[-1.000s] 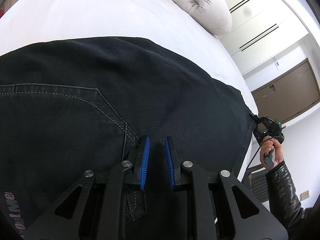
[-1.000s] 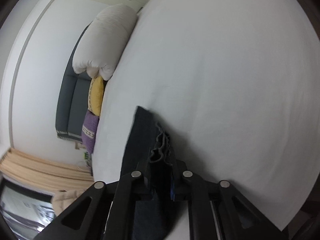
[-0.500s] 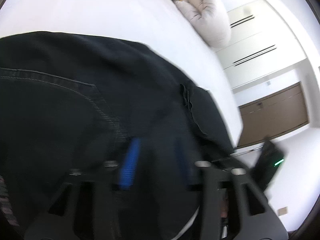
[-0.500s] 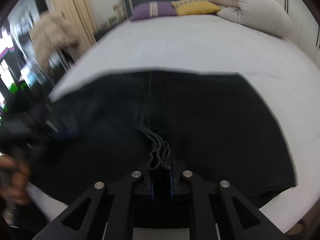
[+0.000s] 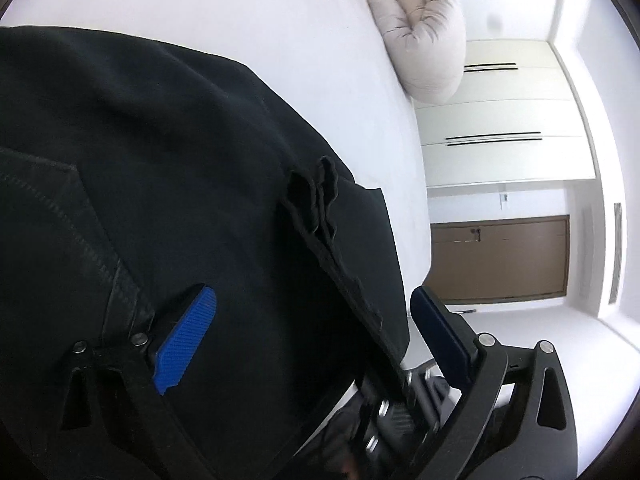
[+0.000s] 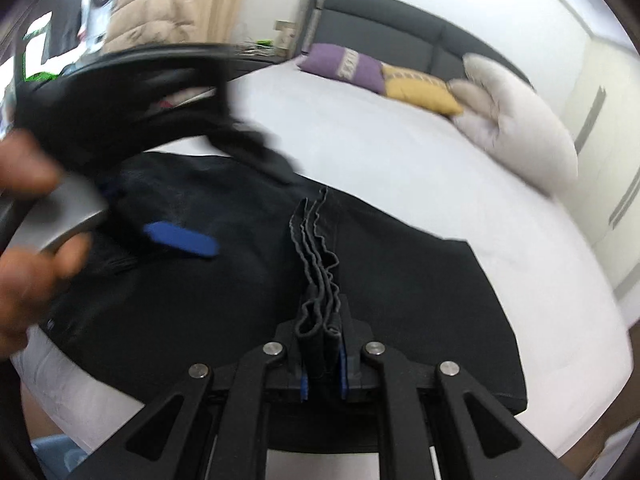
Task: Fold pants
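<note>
Black pants [image 5: 180, 160] lie folded on the white bed [image 5: 280, 32]. My left gripper [image 5: 312, 336] hovers over the top layer. Its jaws are opening wide, and the cloth under them is not pinched by the blue pads [image 5: 186, 340]. My right gripper [image 6: 322, 344] is shut on the stacked hems [image 6: 316, 248], holding them over the middle of the pants [image 6: 420, 280]. Those bunched hems [image 5: 316, 196] also show in the left wrist view. In the right wrist view, the left gripper is a blur at the left, with one blue pad [image 6: 180, 238] clear and a hand [image 6: 24, 184] holding it.
A pale rolled duvet [image 6: 516, 128], a yellow cushion [image 6: 420, 88] and a purple cushion [image 6: 340, 66] lie by the dark headboard [image 6: 400, 36]. White wardrobe doors [image 5: 500, 120] and a brown door [image 5: 500, 260] stand beyond the bed's right edge.
The left jaws went from nearly shut to wide apart and let the cloth go. The right gripper rolled and swung the hems across, from bare sheet to over the pants beside the left gripper.
</note>
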The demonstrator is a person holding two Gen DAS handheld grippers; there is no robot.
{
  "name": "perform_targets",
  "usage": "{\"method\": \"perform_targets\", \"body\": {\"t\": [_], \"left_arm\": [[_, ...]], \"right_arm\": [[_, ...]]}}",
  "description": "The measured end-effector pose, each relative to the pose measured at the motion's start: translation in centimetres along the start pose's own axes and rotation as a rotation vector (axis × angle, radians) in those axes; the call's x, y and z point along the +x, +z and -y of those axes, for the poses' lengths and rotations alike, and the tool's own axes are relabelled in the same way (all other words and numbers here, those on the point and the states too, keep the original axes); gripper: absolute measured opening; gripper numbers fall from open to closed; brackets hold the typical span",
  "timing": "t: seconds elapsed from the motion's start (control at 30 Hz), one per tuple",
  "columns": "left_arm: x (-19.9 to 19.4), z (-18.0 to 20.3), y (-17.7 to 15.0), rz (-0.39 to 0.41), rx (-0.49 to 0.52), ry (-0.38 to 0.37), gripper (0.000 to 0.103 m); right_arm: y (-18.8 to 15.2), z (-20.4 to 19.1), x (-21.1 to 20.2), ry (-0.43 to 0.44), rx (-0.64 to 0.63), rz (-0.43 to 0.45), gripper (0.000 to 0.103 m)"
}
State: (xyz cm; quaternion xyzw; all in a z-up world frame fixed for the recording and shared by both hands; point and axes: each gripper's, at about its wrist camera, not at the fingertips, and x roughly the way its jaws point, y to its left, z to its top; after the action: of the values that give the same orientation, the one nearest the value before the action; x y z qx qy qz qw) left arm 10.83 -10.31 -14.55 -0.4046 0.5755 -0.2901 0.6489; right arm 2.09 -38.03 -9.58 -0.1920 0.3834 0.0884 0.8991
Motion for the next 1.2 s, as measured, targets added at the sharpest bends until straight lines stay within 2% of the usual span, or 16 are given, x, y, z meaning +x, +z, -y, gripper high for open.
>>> {"method": "perform_targets", "body": {"t": [0.1, 0.17, 0.2, 0.23, 0.27, 0.33, 0.53, 0.77, 0.83, 0.97, 1.03, 1.1, 1.13, 1.17, 1.2], "left_arm": [[0.4, 0.8, 0.6, -0.032, 0.029, 0.002, 0.095], [0.5, 0.8, 0.6, -0.048, 0.049, 0.009, 0.07], [0.6, 0.6, 0.6, -0.059, 0.048, 0.016, 0.039], [0.2, 0.2, 0.3, -0.071, 0.048, 0.035, 0.022], [-0.2, -0.1, 0.3, -0.07, 0.055, 0.056, 0.021], [-1.0, -0.4, 0.3, -0.06, 0.078, 0.071, 0.01], [-3.1, -0.6, 0.9, -0.036, 0.15, 0.147, 0.009], [-3.4, -1.9, 1.1, -0.017, 0.163, 0.237, 0.01], [-3.7, -2.5, 1.2, -0.001, 0.153, 0.227, 0.01], [-4.7, -3.0, 0.8, 0.016, 0.15, 0.231, 0.011], [-4.2, -2.0, 1.7, 0.033, 0.139, 0.245, 0.011], [-5.8, -1.4, 1.5, 0.082, 0.146, 0.315, 0.011], [-6.6, -1.2, 1.5, 0.108, 0.147, 0.355, 0.011], [-7.4, -0.9, 1.5, 0.137, 0.145, 0.378, 0.011], [-8.2, -0.4, 1.6, 0.164, 0.156, 0.39, 0.011]], "right_arm": [[0.5, -2.1, -1.3, 0.007, -0.069, 0.036, 0.012], [0.5, -3.5, -2.0, 0.016, -0.116, 0.055, 0.012], [0.4, -4.1, -2.2, 0.019, -0.143, 0.06, 0.012], [0.3, -4.7, -2.3, 0.021, -0.169, 0.062, 0.012], [0.3, -5.2, -2.4, 0.025, -0.184, 0.062, 0.012], [0.3, -5.7, -2.5, 0.037, -0.198, 0.061, 0.012], [0.5, -6.7, -2.7, 0.067, -0.24, 0.053, 0.012], [0.0, -8.4, -1.1, 0.12, -0.28, -0.013, 0.015], [-0.1, -8.0, -0.1, 0.15, -0.288, -0.045, 0.018], [-0.4, -7.7, 0.2, 0.172, -0.249, -0.037, 0.018], [-0.1, -6.7, 0.3, 0.19, -0.229, -0.053, 0.023], [0.2, -5.1, -0.5, 0.223, -0.205, -0.06, 0.051], [0.4, -4.1, -0.8, 0.25, -0.187, -0.06, 0.057], [0.5, -2.9, -1.4, 0.303, -0.152, -0.059, 0.058], [0.6, -1.1, -2.1, 0.398, -0.092, -0.07, 0.058]]}}
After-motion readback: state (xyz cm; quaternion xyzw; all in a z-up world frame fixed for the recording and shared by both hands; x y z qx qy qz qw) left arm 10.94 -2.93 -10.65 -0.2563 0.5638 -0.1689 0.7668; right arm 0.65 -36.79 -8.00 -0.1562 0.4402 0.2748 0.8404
